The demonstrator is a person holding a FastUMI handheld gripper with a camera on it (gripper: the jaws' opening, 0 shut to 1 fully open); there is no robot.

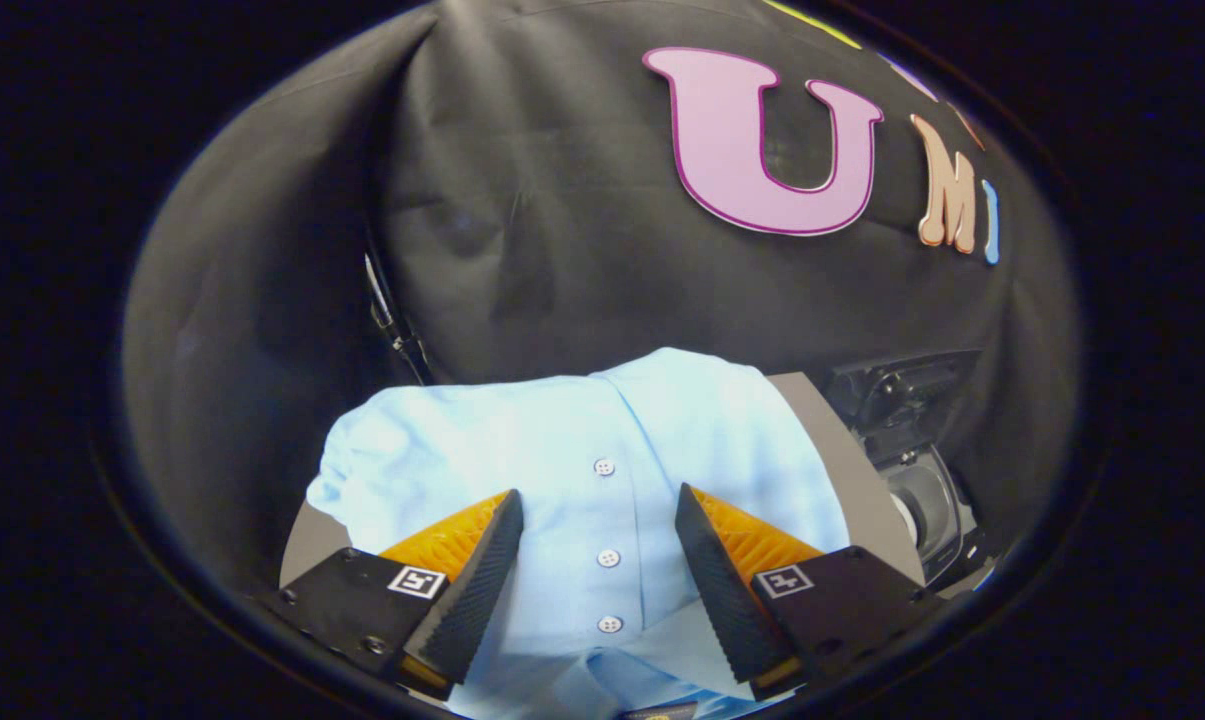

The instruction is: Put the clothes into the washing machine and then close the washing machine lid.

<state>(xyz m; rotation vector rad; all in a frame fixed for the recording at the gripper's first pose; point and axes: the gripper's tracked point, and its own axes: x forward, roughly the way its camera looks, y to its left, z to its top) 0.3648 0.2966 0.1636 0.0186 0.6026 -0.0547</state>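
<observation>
Gripper view puts you at the very start: the light blue button-up shirt (602, 470) lies crumpled on the grey tabletop (842, 450), nothing loaded yet. Your gripper (599, 580) is spread wide, fingers either side of the button placket, pinching nothing. What looks like the washing machine (912, 460) sits beyond the shirt, to the right.
</observation>
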